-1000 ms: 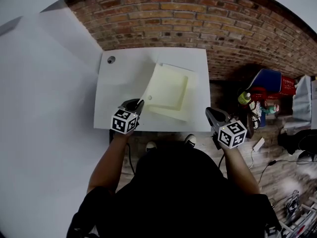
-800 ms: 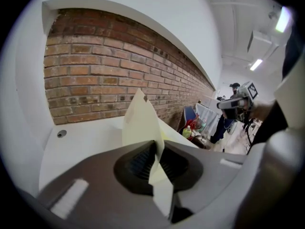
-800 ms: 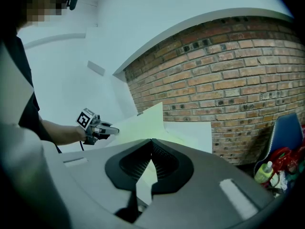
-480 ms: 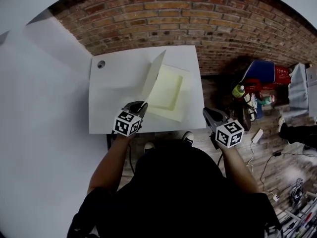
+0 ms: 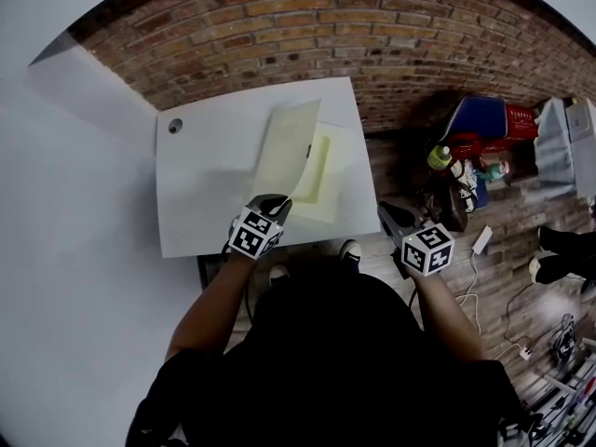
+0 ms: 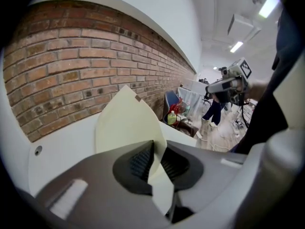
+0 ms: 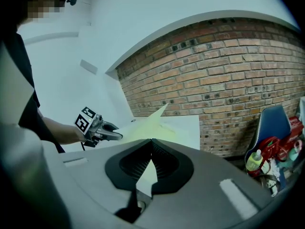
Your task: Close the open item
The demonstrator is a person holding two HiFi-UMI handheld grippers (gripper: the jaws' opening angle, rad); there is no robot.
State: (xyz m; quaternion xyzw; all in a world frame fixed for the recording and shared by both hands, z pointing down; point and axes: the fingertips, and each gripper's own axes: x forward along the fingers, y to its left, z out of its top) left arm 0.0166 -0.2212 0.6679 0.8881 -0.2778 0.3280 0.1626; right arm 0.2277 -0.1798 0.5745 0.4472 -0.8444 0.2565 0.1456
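A pale yellow folder lies on the white table. Its cover stands raised and leans right over the base. My left gripper is at the cover's near edge. In the left gripper view the cover runs between the pads of that gripper, which grip it; the jaws have just been opening a little. My right gripper hovers off the table's right front corner, shut on nothing. The right gripper view shows the cover beyond its own closed jaws, with the left gripper at the left.
A brick wall backs the table. A round cable hole sits at the table's far left corner. On the wooden floor to the right stand a red and blue bag and a green bottle. A person stands further off.
The cover has swung up from its low, left-leaning tilt and now stands over the base. My left gripper has moved right with it. The right gripper has shifted slightly.
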